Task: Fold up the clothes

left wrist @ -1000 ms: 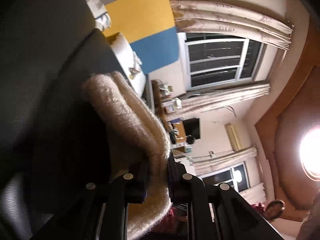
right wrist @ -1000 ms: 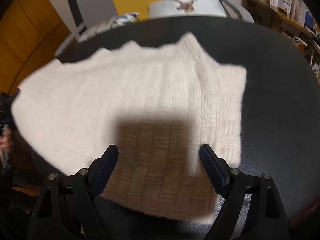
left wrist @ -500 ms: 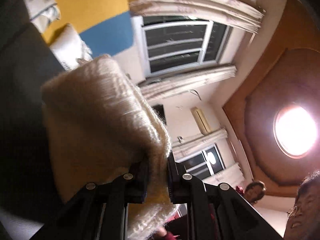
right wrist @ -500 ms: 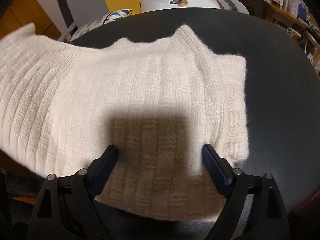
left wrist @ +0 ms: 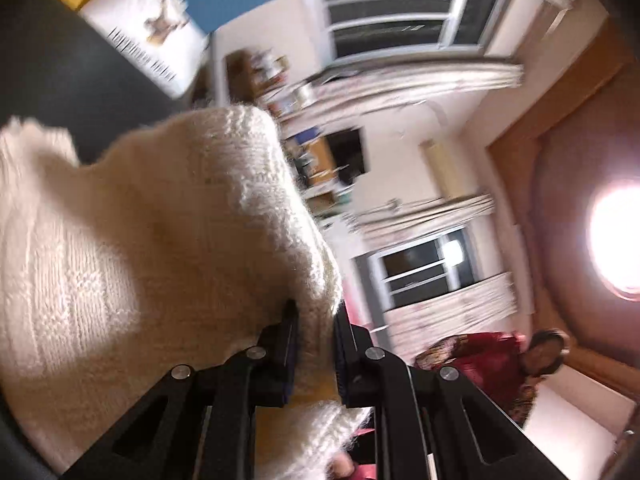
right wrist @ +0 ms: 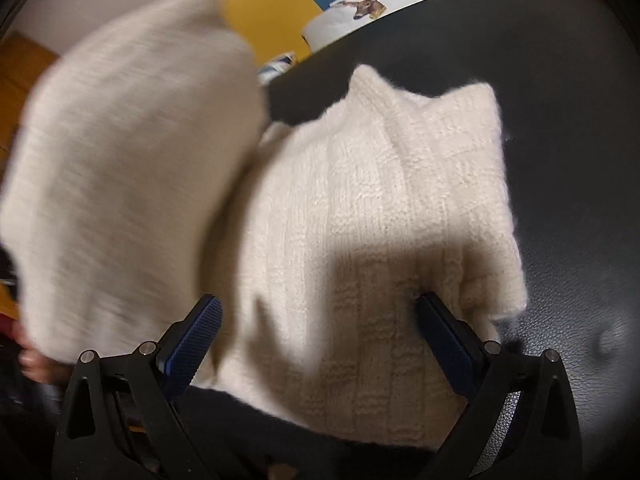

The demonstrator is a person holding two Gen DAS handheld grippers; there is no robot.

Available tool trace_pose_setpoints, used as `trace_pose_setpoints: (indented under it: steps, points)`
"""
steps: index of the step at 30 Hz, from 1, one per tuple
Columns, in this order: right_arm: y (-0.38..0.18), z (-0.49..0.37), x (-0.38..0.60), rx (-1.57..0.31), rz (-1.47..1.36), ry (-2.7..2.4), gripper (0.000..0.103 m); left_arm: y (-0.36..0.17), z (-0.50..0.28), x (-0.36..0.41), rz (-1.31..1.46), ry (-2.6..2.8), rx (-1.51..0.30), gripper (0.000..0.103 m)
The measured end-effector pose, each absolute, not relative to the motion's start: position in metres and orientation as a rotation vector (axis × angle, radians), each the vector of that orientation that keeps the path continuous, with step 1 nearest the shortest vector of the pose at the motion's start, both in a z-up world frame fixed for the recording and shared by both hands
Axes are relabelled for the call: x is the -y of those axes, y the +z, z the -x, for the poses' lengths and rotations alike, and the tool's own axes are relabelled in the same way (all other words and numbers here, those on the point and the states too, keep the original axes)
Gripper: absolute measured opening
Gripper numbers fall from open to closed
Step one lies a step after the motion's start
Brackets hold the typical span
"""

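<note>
A cream knit sweater (right wrist: 380,200) lies on a black round table (right wrist: 560,120). My left gripper (left wrist: 314,312) is shut on one edge of the sweater (left wrist: 160,240) and holds that side up off the table. In the right wrist view this raised flap (right wrist: 132,160) hangs blurred over the sweater's left part. My right gripper (right wrist: 320,312) hovers over the near part of the sweater. Its jaws are opening and stand wide, with the knit lying below and between them and the pads not pressing on it.
A white cushion with a deer print (right wrist: 360,4) stands beyond the table's far edge, before yellow and blue panels. A person in red (left wrist: 500,364) stands at the room's side. Cluttered shelves, curtained windows and a bright ceiling lamp (left wrist: 616,240) fill the left wrist view.
My left gripper has carried the gripped side of the sweater up and across toward the right. The flap has risen from flat to hanging over the rest. My right jaws have widened.
</note>
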State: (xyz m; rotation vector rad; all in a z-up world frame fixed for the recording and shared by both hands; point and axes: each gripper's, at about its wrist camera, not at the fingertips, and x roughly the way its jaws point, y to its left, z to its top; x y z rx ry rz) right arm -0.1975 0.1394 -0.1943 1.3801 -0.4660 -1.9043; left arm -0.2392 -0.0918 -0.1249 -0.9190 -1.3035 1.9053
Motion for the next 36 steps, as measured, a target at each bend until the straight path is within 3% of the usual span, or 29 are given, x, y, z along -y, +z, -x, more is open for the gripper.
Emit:
trace_pose_setpoints:
  steps: [10,12,15,17,21,25,33,36]
  points:
    - [-0.216,0.2,-0.198,0.899,-1.206,-1.716,0.099,-0.158,0.252,0.06,1.118,1.792,1.402,0.024]
    - [-0.218,0.198,-0.206,0.948,-1.172,-1.696,0.099,-0.155,0.246,0.06,1.114,1.768,1.419,0.035]
    - [-0.222,0.195,-0.224,1.075,-1.12,-1.665,0.099,-0.15,0.239,0.068,1.057,1.708,1.491,0.044]
    - [-0.224,0.193,-0.239,1.176,-1.09,-1.667,0.099,-0.143,0.236,0.077,1.013,1.699,1.518,0.045]
    - [-0.223,0.183,-0.252,1.196,-1.067,-1.664,0.099,-0.132,0.202,0.118,0.968,1.862,1.464,0.045]
    - [-0.205,0.158,-0.251,1.139,-1.018,-1.652,0.099,-0.14,0.154,0.15,1.062,2.088,1.338,0.045]
    - [-0.085,0.167,-0.188,0.509,-0.932,-1.656,0.099,-0.159,0.102,0.152,1.03,2.195,1.241,0.045]
    - [-0.074,0.197,-0.142,0.299,-1.096,-1.54,0.099,-0.163,0.108,0.144,1.045,2.197,1.188,0.044]
